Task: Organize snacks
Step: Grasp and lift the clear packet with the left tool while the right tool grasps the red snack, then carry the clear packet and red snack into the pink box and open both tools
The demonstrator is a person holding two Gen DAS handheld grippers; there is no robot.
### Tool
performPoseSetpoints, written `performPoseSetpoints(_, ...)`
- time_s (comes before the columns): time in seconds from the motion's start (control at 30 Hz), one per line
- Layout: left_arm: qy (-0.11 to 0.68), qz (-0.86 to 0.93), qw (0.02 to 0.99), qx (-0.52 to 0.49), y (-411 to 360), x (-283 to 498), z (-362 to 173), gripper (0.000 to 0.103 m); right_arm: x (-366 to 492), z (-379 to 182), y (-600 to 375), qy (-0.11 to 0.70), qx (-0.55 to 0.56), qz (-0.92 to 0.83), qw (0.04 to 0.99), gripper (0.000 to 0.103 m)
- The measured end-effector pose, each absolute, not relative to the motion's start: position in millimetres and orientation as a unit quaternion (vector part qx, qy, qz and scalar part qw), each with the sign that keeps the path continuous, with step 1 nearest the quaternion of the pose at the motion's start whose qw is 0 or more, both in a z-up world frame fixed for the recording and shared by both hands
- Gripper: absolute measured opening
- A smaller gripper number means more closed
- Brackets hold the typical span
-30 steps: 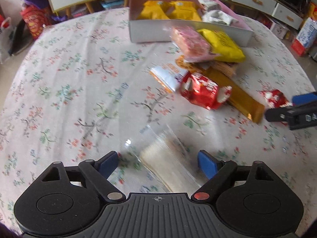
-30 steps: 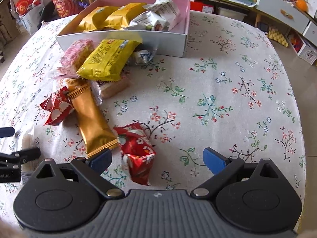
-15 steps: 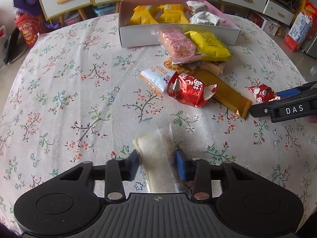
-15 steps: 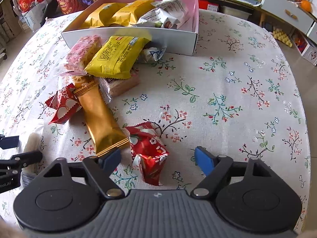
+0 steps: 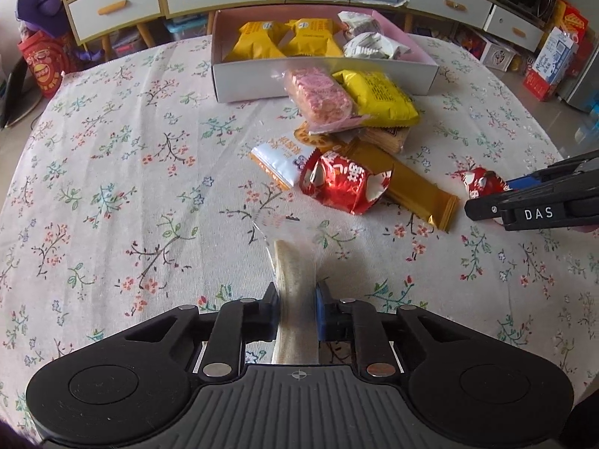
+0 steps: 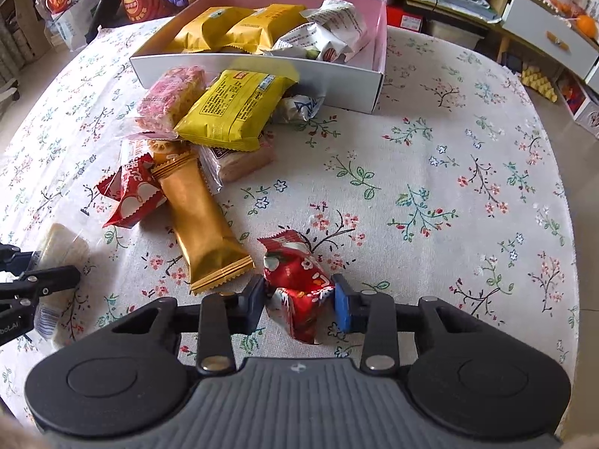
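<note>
we see a pale wafer in clear wrap (image 5: 295, 284) on the flowered counter (image 5: 112, 187), pinched between the closed-down jaws of the left gripper (image 5: 297, 308). the right gripper (image 6: 299, 301) has just been closing its jaws and now presses a small red snack packet (image 6: 295, 280). behind lie more snacks and the pink box (image 6: 378, 56).

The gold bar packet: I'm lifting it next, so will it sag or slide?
The gold bar packet lies long and straight, so probably stiff enough not to droop. Its glossy foil looks slippery. One end sits under other snacks, so pulling may drag them.
</note>
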State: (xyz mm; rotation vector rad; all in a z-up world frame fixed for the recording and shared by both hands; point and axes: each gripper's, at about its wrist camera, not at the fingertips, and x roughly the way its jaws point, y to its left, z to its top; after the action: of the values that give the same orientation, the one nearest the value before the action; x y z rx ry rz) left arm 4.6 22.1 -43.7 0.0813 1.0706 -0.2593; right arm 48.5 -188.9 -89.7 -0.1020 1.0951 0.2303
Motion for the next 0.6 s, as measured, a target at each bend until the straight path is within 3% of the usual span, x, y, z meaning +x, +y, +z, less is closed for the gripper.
performPoseSetpoints(0.1,0.501,-0.121,0.856,0.035,24.1,6.2,-38.8,0.016,48.1,-85.5,-190.6,0.514,-0.041,0.109,0.85,0.027)
performPoseSetpoints(0.6,0.464,-0.104,0.879,-0.024,45.1,27.1,-7.1,0.015,64.8,-59.8,-204.9,0.482,0.03,0.103,0.87,0.026)
